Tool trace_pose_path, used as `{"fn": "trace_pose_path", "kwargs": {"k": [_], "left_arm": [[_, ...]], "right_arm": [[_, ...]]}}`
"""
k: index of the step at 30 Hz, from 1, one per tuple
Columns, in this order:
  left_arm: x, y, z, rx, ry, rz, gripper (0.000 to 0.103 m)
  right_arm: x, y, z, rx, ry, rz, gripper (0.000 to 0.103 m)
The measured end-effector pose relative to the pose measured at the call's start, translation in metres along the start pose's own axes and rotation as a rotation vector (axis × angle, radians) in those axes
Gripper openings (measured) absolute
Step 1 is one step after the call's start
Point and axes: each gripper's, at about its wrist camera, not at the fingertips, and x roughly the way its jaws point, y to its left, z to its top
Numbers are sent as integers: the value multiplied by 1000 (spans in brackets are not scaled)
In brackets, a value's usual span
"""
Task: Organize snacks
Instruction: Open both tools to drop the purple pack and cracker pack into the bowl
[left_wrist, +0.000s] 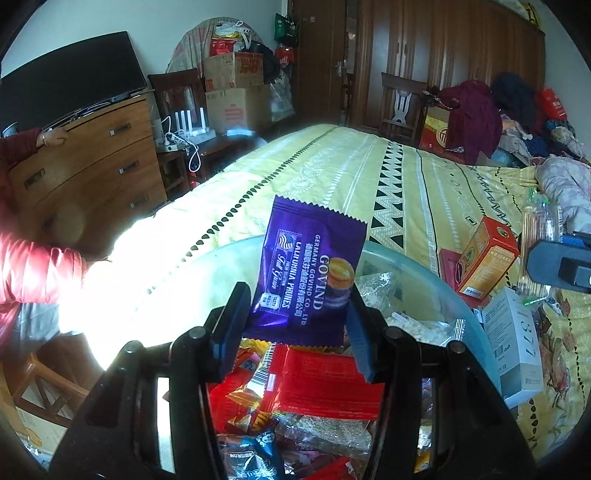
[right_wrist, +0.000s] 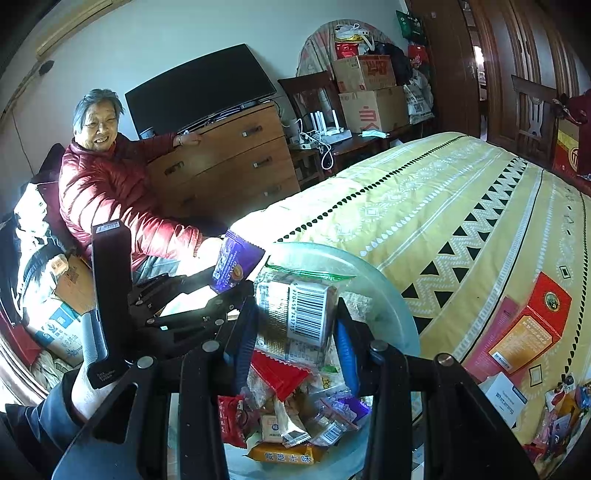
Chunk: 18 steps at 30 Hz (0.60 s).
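left claw (left_wrist: 299, 321) pinching purple prune packet (left_wrist: 310, 269) by its edges over the bowl's (left_wrist: 424, 273) 12 o'clock rim, may slip | right claw (right_wrist: 295, 332) clamped on barcoded pack (right_wrist: 295, 314) above bowl centre, could snag loose snacks (right_wrist: 280, 424)

The left gripper (left_wrist: 295, 310) was held tilted downward, its jaws closed on the sides of a purple packet (left_wrist: 310, 269). The right gripper (right_wrist: 295, 332) was likewise angled downward, its blue-padded fingers (right_wrist: 345, 347) pressed against a clear bag (right_wrist: 295, 314). The left gripper (right_wrist: 221, 291) was seen to its left.
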Motion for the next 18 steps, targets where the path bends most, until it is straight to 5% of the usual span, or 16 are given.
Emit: {"fn": "trace_pose_path", "kwargs": {"k": [14, 18], "left_arm": [[6, 3, 0, 4, 17, 3, 52], [8, 5, -1, -2, 22, 6, 53]], "right_arm": [[12, -1, -1, 7, 15, 9, 45], [12, -5, -1, 36, 6, 12, 73]]}}
